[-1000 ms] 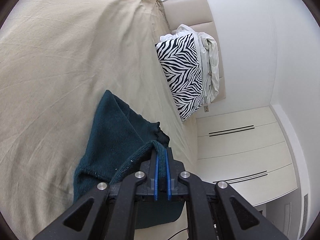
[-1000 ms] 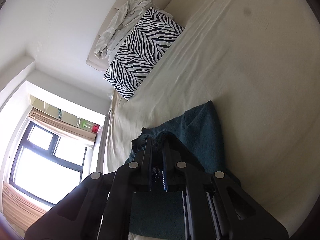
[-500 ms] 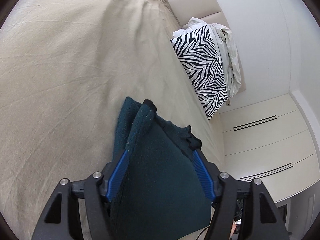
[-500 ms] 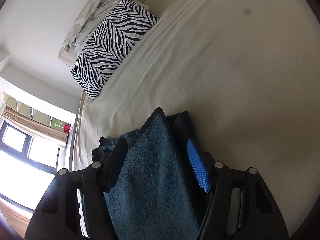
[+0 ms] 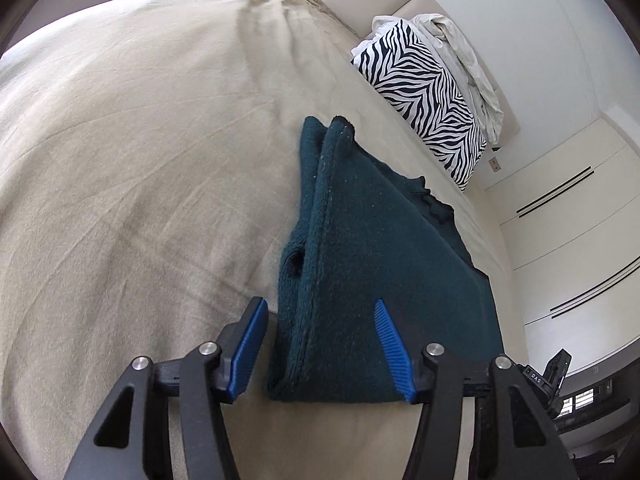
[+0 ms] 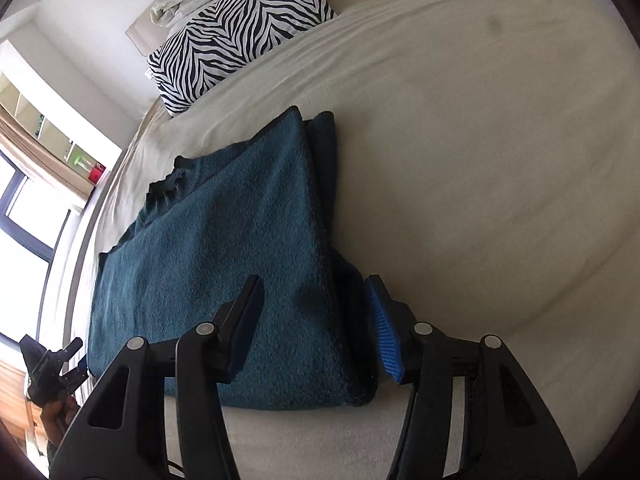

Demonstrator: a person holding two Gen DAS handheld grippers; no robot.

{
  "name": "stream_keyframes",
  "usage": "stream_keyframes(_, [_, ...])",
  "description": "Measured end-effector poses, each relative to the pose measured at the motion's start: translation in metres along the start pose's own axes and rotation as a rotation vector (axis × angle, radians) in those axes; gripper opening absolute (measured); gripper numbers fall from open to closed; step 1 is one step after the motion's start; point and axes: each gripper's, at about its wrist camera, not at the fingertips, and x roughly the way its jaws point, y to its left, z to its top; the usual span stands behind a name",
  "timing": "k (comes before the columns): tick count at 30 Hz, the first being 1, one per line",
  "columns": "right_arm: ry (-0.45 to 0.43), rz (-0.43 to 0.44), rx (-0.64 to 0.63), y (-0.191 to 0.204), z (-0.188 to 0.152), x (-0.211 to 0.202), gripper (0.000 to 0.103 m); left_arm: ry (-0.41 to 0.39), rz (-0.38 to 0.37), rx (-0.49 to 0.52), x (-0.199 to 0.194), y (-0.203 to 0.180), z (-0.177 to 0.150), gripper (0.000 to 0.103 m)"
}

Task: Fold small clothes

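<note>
Beige sheets cover a big bed (image 5: 120,140) that fills most of both views. A dark green sweater (image 5: 380,264) lies folded flat on the bed, near its close edge. It has several layers, and the folded edges stack up along one side.

In the left wrist view, the left tongs (image 5: 320,344) are wide apart and hold nothing. Their blue pads (image 5: 250,344) sit on each side of the sweater's near left corner. The left pad is just beside the folded edge, over bare sheet. The right pad is over the sweater.

In the right wrist view, the right tongs (image 6: 316,328) are also wide apart and hold nothing. They sit on each side of the near right corner of the sweater (image 6: 224,248). The right pad is blue (image 6: 386,340) and is just beside the sweater's stacked edge. The left finger is over the cloth.

At the far end of the bed, a zebra pillow (image 5: 432,100) leans by the headboard. A crumpled white cloth (image 5: 468,64) lies just behind it. In the right wrist view, the pillow (image 6: 240,32) is at the far left, and a bright window (image 6: 24,220) is on the left. White cupboards (image 5: 568,220) stand to the right in the left wrist view.
</note>
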Motion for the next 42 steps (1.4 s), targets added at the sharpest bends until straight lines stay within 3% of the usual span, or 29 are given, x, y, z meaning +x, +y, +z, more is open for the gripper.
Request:
stream_keyframes(1, [0.009, -0.021, -0.017, 0.001, -0.004, 0.001, 0.031, -0.001, 0.007, 0.01, 0.0, 0.0, -0.002, 0.056])
stream_keyframes(8, [-0.012, -0.09, -0.082, 0.006, -0.022, -0.009, 0.013, -0.004, 0.062, 0.057, 0.007, 0.0, -0.004, 0.028])
stream_keyframes(13, [-0.023, -0.143, -0.12, 0.014, -0.027, -0.019, 0.01, -0.001, 0.089, 0.078, 0.01, 0.001, -0.007, 0.015])
stream_keyframes(26, [-0.042, -0.145, -0.097, 0.009, -0.043, -0.044, 0.005, -0.001, 0.103, 0.116, 0.006, 0.002, -0.011, 0.012])
stream_keyframes(33, [-0.02, -0.098, -0.008, -0.017, -0.05, -0.037, 0.005, 0.003, 0.096, 0.118, 0.0, 0.001, -0.012, 0.011])
stream_keyframes(42, [0.007, -0.096, -0.024, -0.02, -0.054, -0.027, 0.005, 0.002, 0.086, 0.1, -0.004, 0.01, -0.017, 0.01])
